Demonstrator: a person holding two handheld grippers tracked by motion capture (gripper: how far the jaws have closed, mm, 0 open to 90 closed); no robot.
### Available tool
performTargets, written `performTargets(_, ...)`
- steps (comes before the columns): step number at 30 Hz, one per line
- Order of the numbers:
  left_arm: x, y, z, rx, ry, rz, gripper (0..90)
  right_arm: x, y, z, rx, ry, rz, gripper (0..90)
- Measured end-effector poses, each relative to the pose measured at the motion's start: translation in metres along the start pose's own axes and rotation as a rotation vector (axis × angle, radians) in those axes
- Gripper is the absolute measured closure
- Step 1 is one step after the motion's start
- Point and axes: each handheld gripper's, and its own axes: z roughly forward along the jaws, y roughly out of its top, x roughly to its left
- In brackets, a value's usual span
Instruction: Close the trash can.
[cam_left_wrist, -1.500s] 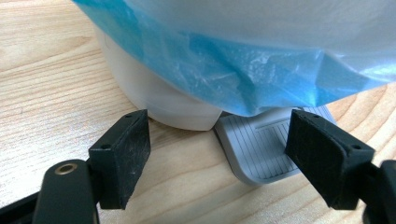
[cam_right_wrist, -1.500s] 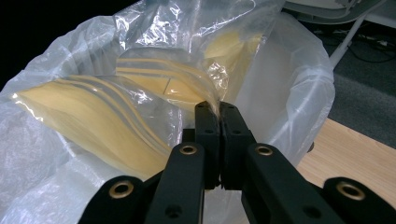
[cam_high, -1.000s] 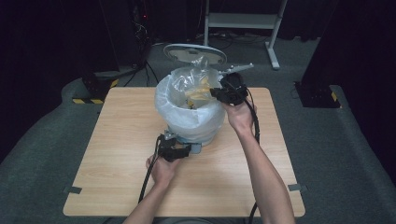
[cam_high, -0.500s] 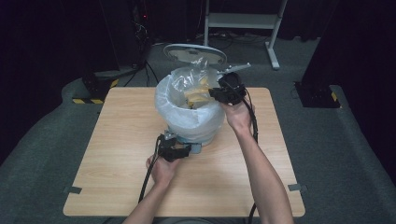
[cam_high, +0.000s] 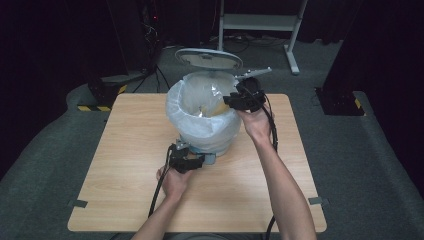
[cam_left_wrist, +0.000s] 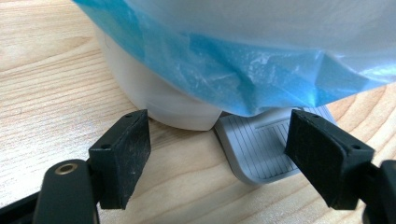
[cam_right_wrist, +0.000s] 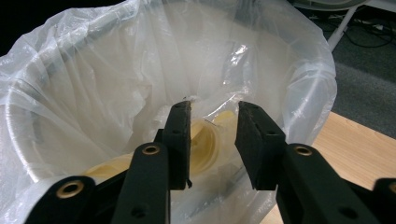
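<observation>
pedal bin (cam_high: 207, 131) is sitting mid-table on the wooden table (cam_high: 125, 165), lid (cam_high: 209, 58) standing open behind it, clear liner bag (cam_high: 197, 117) folded over the rim. left gripper (cam_high: 189, 162) is resting at the bin's foot, jaws spread wide either side of the grey foot pedal (cam_left_wrist: 261, 147), nothing pinched between them; cannot tell from these views whether it is pressing the pedal, though the open lid suggests something is holding it down. right gripper (cam_high: 239, 101) is hovering over the bin's right rim, pointing into the mouth; its jaws have just been opening and are now standing narrowly apart with nothing between them in the right gripper view, pads (cam_right_wrist: 180, 135) clear of the plastic. below them a yellowish crumpled item (cam_right_wrist: 205, 149) is lying down inside the liner, looks like clear and tan wrapping, hard to say exactly what. judging by that, the drop into the bin is looking done: item is in, grip is released. what is remaining, probably: pulling the right gripper back off the rim, then letting off the pedal so the lid is closing. liner is sitting loose and puffy near the right jaws, so snagging it on the way out is the risk.
</observation>
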Motion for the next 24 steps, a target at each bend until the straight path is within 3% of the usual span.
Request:
performTargets(6, 0.0, 0.0, 0.0, 0.0, 0.0, -0.001, 22.2, 0.0033, 0.0001, -0.0011, -0.005, 0.02, -0.028, 82.8)
performTargets(10, 0.0002, 0.0, -0.0001, 0.0, 0.0, 0.002, 22.2, 0.0038, -0.0009, -0.0016, 0.002, 0.025, -0.037, 88.0)
performTargets(14, 0.0, 0.0, 0.0, 0.0, 0.0, -0.001, 22.2, 0.0033, -0.0026, -0.0059, -0.02, 0.044, -0.026, 87.7)
performTargets(19, 0.0002, 0.0, -0.0001, 0.0, 0.0, 0.001, 22.2, 0.002, -0.0039, -0.0073, -0.029, 0.038, -0.014, 76.9)
performTargets(24, 0.0002, -0.0001, 0.0002, -0.004, 0.001, 0.001, 22.2, -0.001, -0.0062, -0.0095, -0.036, 0.038, 0.001, 74.2)
